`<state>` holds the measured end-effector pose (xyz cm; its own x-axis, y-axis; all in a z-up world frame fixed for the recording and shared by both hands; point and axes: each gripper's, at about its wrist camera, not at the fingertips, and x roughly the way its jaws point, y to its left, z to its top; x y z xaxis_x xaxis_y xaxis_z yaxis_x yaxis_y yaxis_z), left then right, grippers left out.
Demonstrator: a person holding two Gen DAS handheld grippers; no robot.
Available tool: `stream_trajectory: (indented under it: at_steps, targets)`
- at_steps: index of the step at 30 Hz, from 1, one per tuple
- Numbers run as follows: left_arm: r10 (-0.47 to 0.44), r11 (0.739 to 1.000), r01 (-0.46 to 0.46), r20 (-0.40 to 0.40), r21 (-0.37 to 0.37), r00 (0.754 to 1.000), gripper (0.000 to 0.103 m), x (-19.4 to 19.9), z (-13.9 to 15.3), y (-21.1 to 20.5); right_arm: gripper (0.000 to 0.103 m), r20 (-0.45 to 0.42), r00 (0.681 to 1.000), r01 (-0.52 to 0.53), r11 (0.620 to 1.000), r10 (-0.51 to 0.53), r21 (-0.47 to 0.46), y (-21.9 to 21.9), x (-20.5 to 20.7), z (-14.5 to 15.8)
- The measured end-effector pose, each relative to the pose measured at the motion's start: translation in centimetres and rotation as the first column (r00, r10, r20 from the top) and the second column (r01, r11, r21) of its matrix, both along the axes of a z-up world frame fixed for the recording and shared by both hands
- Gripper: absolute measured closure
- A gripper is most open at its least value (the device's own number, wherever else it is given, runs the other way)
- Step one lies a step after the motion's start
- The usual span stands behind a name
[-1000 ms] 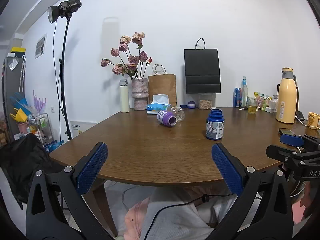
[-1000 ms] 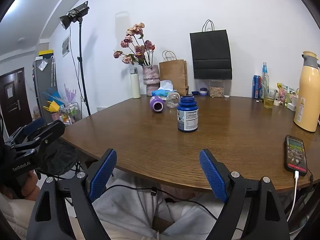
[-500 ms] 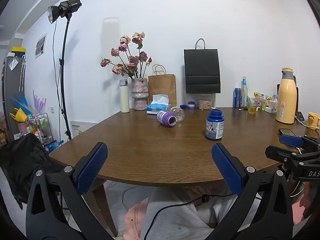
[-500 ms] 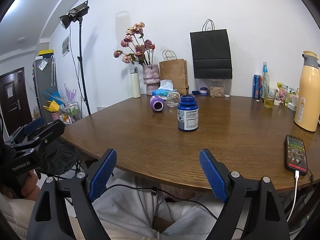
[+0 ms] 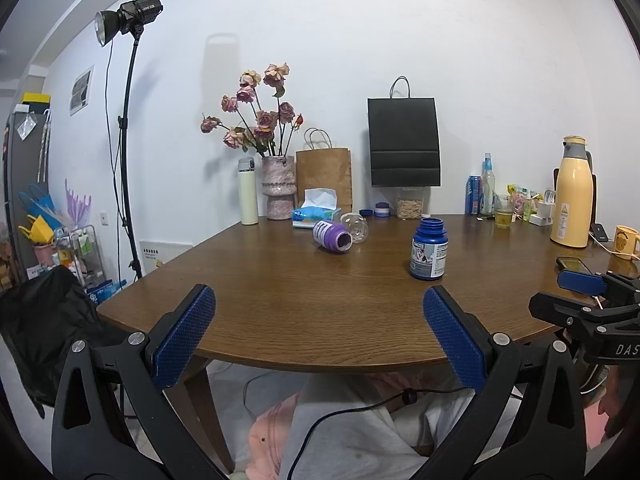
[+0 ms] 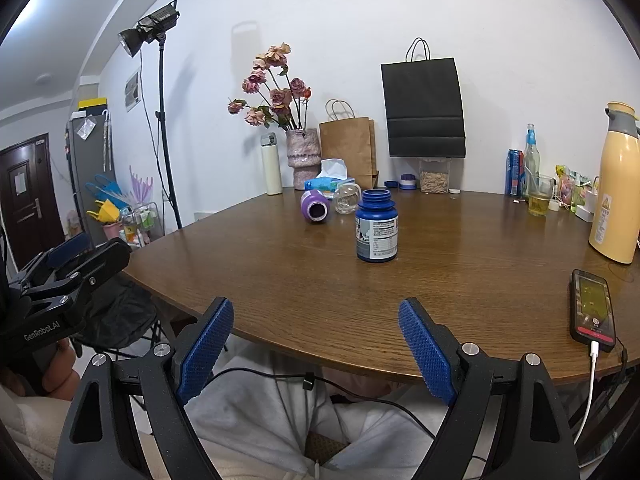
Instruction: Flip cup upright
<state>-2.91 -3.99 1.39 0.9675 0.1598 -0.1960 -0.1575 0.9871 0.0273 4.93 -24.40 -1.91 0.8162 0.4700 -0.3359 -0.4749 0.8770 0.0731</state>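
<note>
The brown wooden counter (image 5: 304,312) fills the middle of both views, its curved near edge just ahead of the two grippers. At its far side stand a black paper bag (image 5: 404,142), a brown paper bag (image 5: 325,178) and a vase of dried roses (image 5: 278,186). A tall yellow thermos (image 6: 618,188) stands on the right.

The left gripper (image 5: 318,334) hangs at the near edge, jaws wide apart with nothing between them. The right gripper (image 6: 316,346) sits the same way, jaws spread and empty. Seen from the left wrist view, the side of the right gripper carries white letters reading "DAS", cut off at the frame edge; seen from the right wrist view, the left gripper's body reads "GenRobot.AI".

A blue pill bottle (image 6: 376,226) stands upright and uncapped near the middle of the counter, with a printed label whose small text is unreadable; the left view shows a pictured face of that label, the right view a face of fine print.

The purple cup (image 5: 332,237) lies on its side beyond the bottle, towards the far left, its dark open mouth facing the cameras. A clear glass (image 5: 355,229) lies touching it on the right.

Only the right view shows the whole phone (image 6: 593,310), lit and plugged into a white cable, lying at the right edge; the left view catches just a sliver. A yellow mug (image 5: 624,237) shows only in the left view.
</note>
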Motion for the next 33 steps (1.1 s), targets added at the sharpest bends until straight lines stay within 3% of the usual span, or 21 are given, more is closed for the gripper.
stream_trajectory:
  at_steps: [33]
  targets:
    - [0.004, 1.000, -0.004, 0.009, 0.004, 1.000, 0.000, 0.07, 0.55, 0.27, 0.014, -0.003, 1.000, -0.001, 1.000, 0.001, -0.003, 0.06, 0.02, 0.01]
